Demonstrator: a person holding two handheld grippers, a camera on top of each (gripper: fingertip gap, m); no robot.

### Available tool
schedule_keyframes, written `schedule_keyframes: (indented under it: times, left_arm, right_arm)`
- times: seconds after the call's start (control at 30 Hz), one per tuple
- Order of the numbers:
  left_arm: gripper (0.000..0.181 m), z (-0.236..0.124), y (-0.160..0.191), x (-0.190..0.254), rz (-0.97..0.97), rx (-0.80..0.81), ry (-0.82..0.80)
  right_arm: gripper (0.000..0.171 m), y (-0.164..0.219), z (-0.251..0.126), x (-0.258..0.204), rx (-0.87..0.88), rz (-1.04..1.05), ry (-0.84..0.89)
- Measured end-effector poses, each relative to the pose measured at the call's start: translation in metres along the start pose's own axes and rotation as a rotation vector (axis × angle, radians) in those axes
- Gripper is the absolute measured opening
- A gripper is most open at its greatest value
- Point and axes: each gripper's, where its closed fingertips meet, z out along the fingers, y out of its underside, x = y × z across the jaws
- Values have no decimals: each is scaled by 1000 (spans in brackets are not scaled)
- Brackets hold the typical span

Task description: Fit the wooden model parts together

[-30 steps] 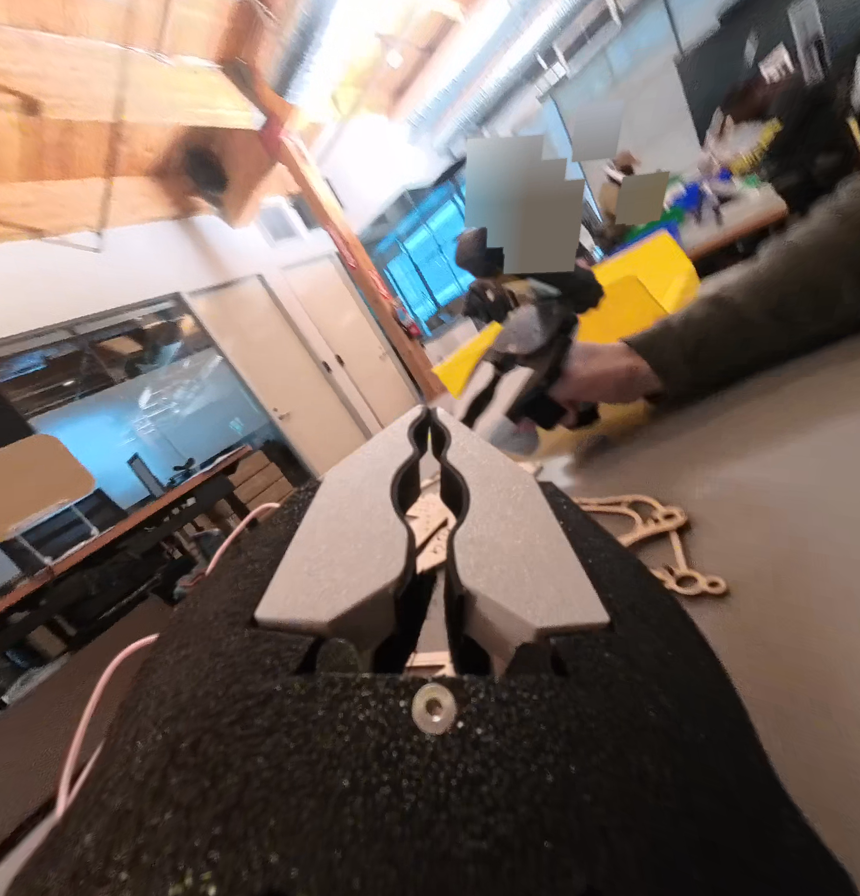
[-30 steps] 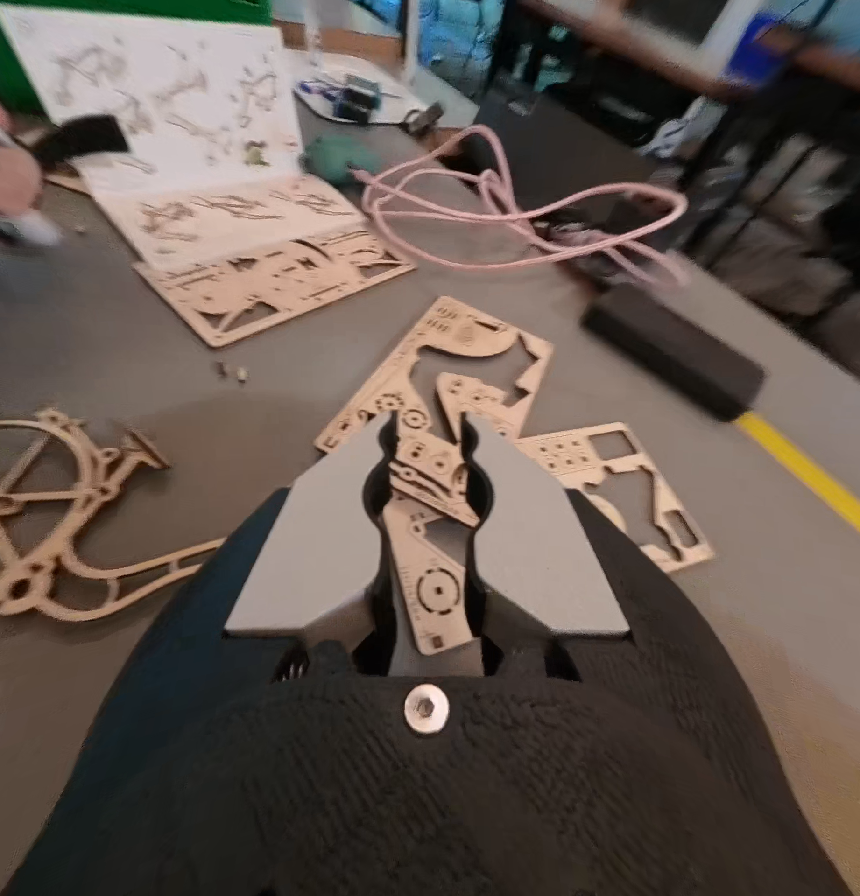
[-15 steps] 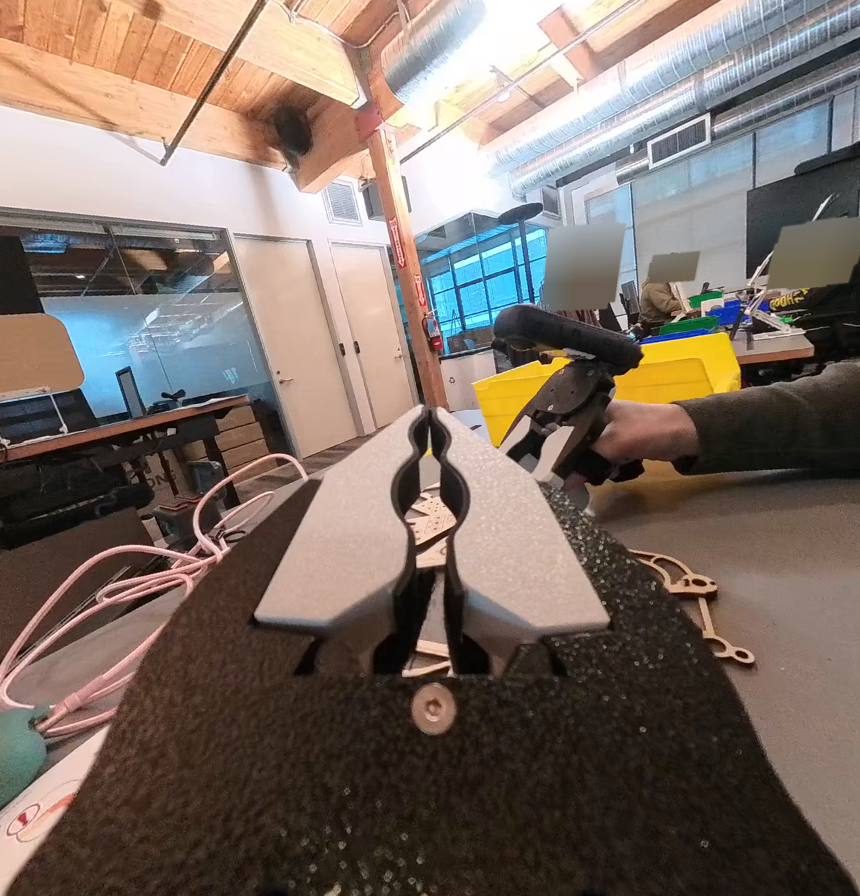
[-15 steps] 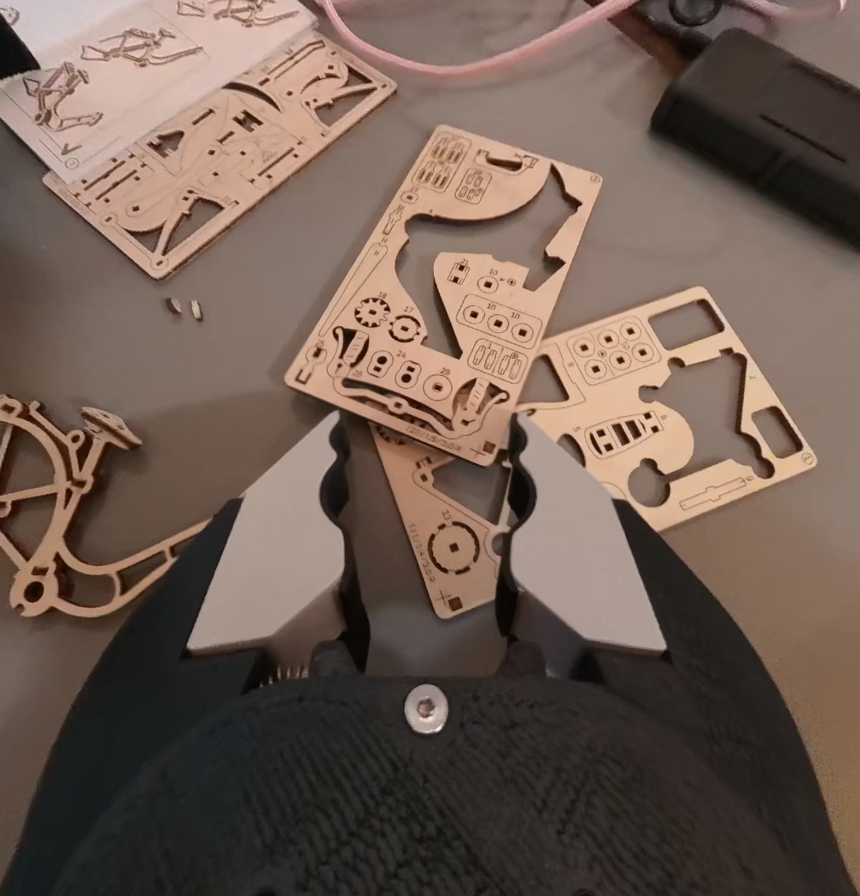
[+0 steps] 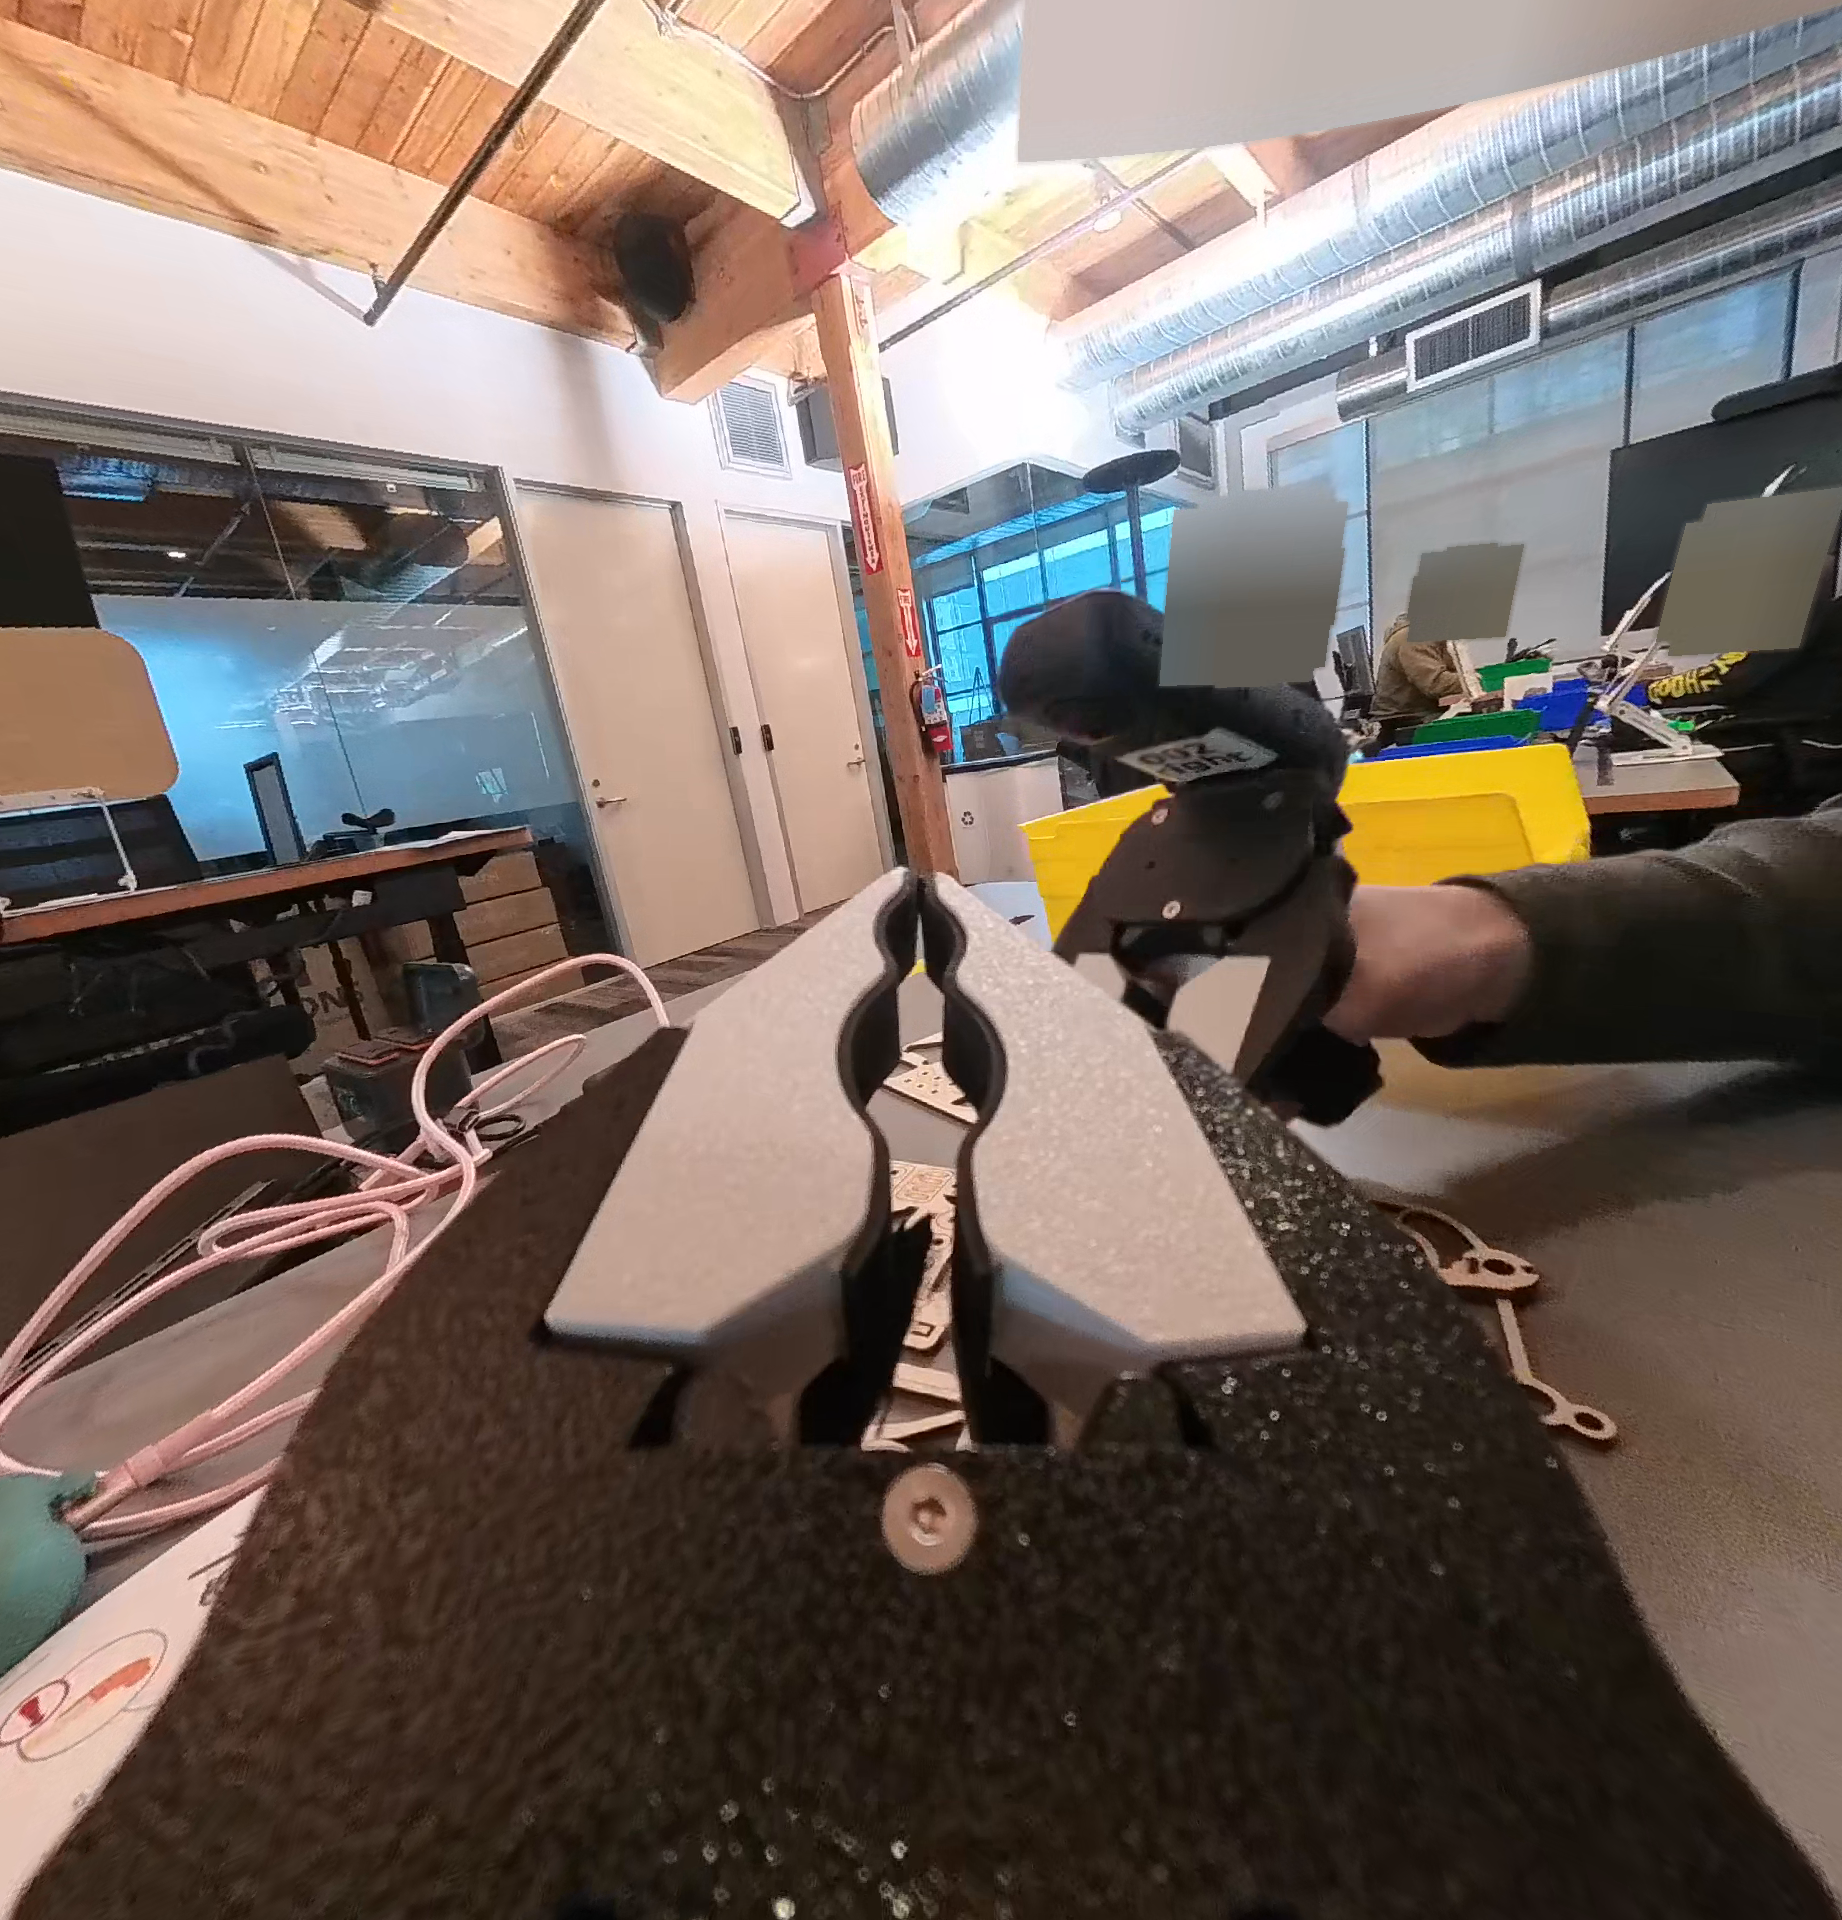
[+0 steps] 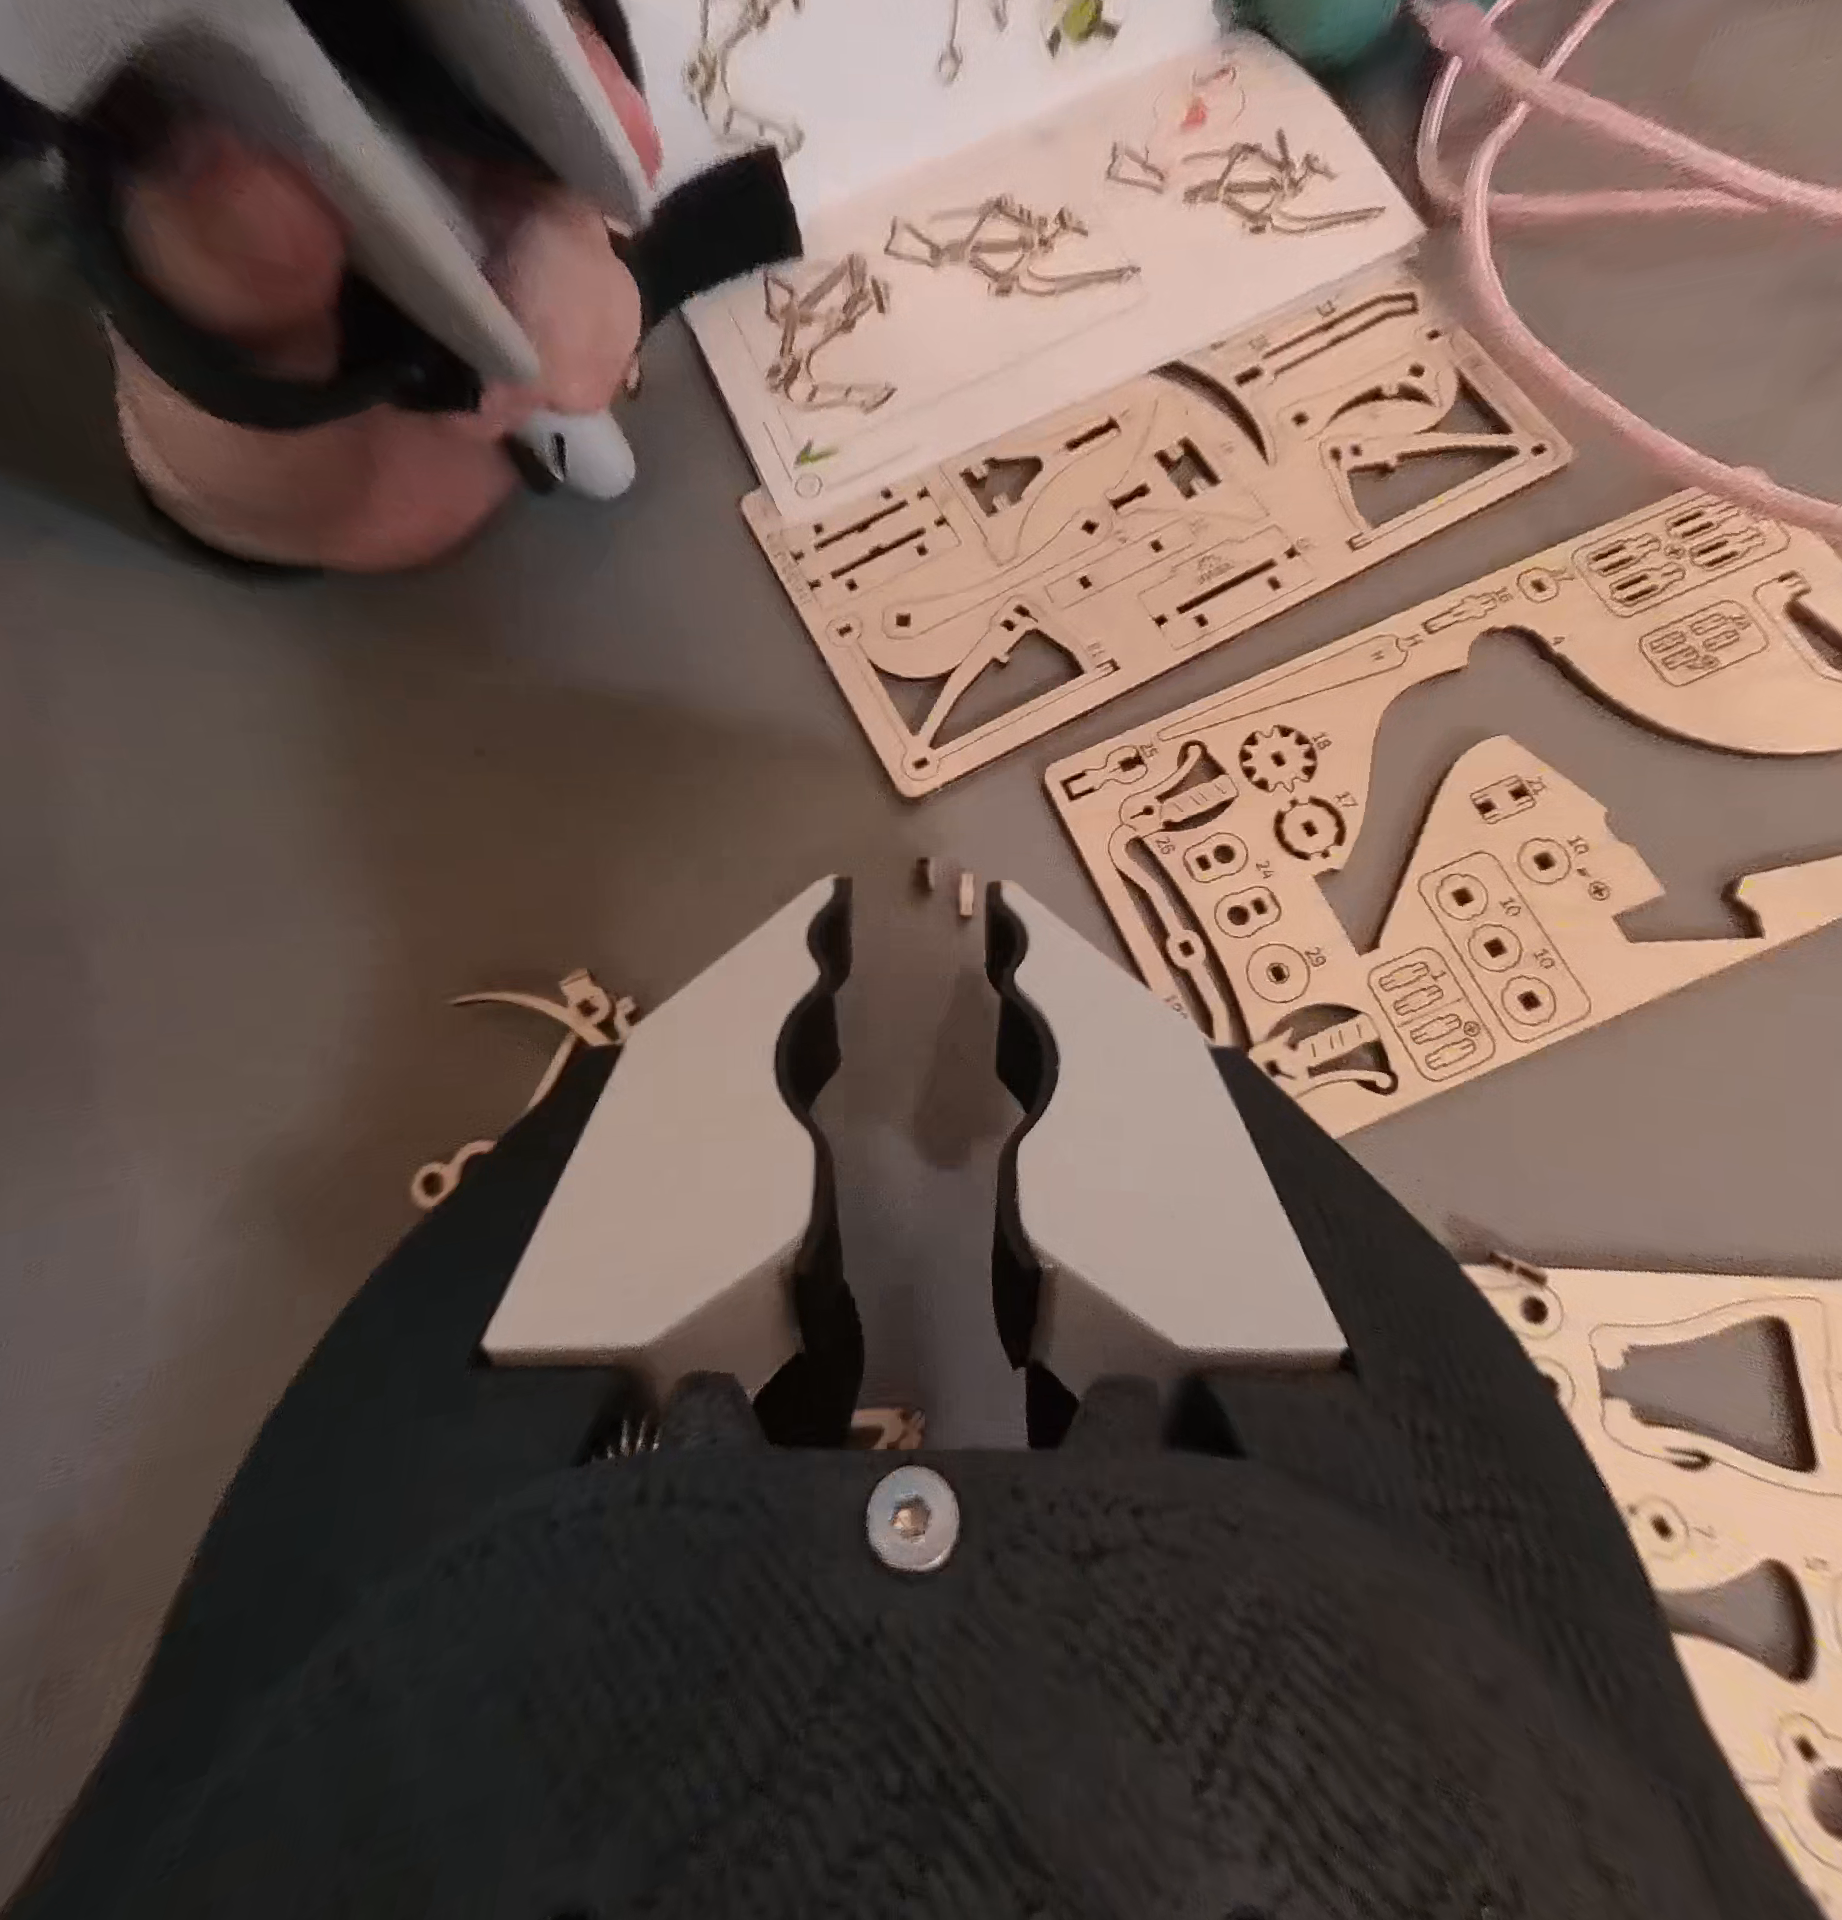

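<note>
Grey tabletop (image 6: 377,779), office behind. Right gripper (image 6: 912,883) jaws apart, empty, pointing down at two tiny wooden pegs (image 6: 943,881) lying just beyond its tips, left of the gear sheet (image 6: 1416,935). Left gripper (image 5: 917,894) nearly closed, seemingly empty, farther off.

sheets (image 6: 1187,582): pale laser-cut wood, matt | table (image 6: 377,831): smooth grey | cable (image 5: 273,1195): pink braided
</note>
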Motion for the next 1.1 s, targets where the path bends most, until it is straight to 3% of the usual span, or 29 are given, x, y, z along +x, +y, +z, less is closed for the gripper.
schedule_keyframes:
  times: [0.3,0.4,0.63,0.77,0.83,0.9,1.0,1.1]
  left_arm:
    - [0,1,2,2,-8,-9,15]
    - [0,1,2,3,-6,-13,20]
    - [0,0,2,5,-3,-15,27]
    - [0,1,2,5,-5,-17,30]
    - [0,1,3,6,-7,-17,32]
    - [0,2,3,7,-7,-18,33]
    - [0,3,4,8,1,-22,37]
    - [0,4,4,9,4,-25,39]
  right_arm:
    - [12,6,13,7,-86,-52,80]
    - [3,6,13,6,-64,-116,123]
    - [3,-5,-6,5,32,-184,191]
    - [3,-21,-70,7,121,-197,339]
    - [2,-21,-133,26,120,-212,555]
    - [2,-10,-222,52,111,-148,830]
    - [2,54,-318,69,-56,64,1054]
    - [2,138,-328,77,-300,328,952]
